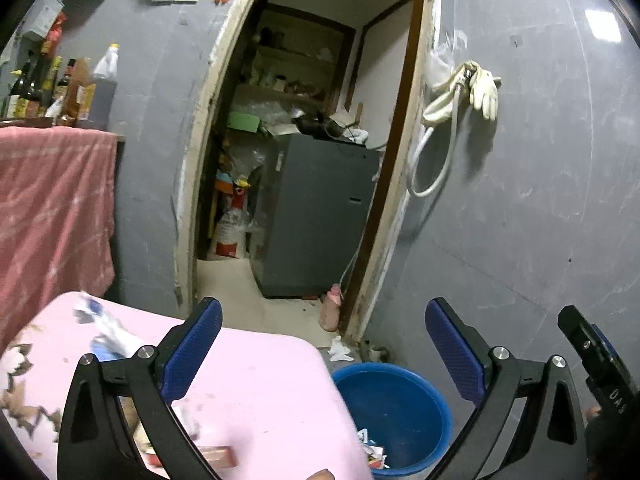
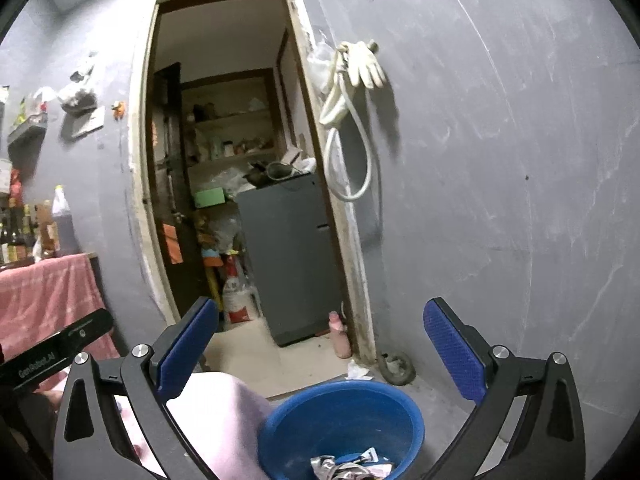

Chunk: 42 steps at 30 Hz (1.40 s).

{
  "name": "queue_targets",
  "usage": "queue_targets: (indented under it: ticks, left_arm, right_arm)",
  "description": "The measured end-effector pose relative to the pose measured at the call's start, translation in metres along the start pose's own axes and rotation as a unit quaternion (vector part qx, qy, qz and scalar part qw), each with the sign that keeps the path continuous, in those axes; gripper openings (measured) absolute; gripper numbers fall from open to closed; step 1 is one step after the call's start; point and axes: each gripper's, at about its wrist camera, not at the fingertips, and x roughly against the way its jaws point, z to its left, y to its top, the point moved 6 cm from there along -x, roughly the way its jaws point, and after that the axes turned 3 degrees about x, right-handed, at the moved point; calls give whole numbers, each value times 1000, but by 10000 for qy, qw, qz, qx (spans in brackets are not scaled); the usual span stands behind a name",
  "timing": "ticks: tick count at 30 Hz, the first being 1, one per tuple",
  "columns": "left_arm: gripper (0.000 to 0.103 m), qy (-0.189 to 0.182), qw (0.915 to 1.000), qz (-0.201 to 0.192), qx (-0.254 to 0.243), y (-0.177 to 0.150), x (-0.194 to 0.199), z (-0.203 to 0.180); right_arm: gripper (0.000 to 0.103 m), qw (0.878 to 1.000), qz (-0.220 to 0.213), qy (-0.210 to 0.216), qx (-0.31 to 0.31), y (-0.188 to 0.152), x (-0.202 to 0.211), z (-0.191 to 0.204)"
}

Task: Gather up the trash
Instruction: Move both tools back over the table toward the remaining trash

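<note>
Blue plastic formed the tub (image 1: 394, 412) on the floor, just beside the corner of a table under a pink cloth (image 1: 256, 392). Crumpled wrappers (image 2: 352, 470) lay in the tub's bottom. More scraps (image 1: 106, 332) lay on the cloth, one blurred piece near its far edge and a reddish packet (image 1: 218, 456) at its near edge.

Behind them stood a grey wall (image 1: 540, 200) with an open doorway (image 1: 304, 160). A grey cabinet (image 1: 316, 216) filled much of the room beyond, with cluttered shelves above it. A pink bottle (image 1: 331, 307) stood on the floor at the door frame, and a white scrap (image 1: 340, 350) lay near the threshold. Pale gloves (image 1: 484, 88) and a looped hose (image 1: 432, 152) hung on the wall beside the frame. At the far left a red towel (image 1: 52, 208) hung below a row of bottles (image 1: 60, 88).

Left gripper (image 1: 324, 354) hung with its jaws spread wide and nothing between them, above the cloth's corner and the tub. Right gripper (image 2: 320, 354) was equally wide and empty, over the tub.

Only the left view showed the scraps on the cloth and the other gripper's edge at its right. Only the right view showed a dark coiled thing (image 2: 396, 368) on the floor by the frame, and the wrappers clearly.
</note>
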Motion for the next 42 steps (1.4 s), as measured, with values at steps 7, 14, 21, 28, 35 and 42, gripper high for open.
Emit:
queue_targets:
  ticks: [7, 14, 21, 28, 35, 42]
  left_arm:
    - [100, 201, 9997, -149, -60, 14, 40, 24]
    - [100, 457, 9987, -180, 149, 18, 81, 70]
    - [100, 883, 9958, -229, -21, 13, 104, 111]
    - [100, 1246, 9922, 30, 46, -15, 114, 157]
    - [100, 1517, 9880, 297, -3, -40, 109, 186]
    - [100, 1514, 9852, 803, 85, -63, 91, 207]
  right_arm:
    - [103, 9997, -89, 202, 125, 13, 25, 35]
    - [103, 9981, -168, 497, 309, 13, 40, 71]
    - [103, 9968, -158, 741, 267, 6, 42, 99]
    - [103, 9940, 134, 1027, 364, -16, 30, 131]
    - [103, 9897, 464, 1250, 525, -47, 18, 159]
    - [103, 9812, 1024, 1459, 745, -87, 2, 182]
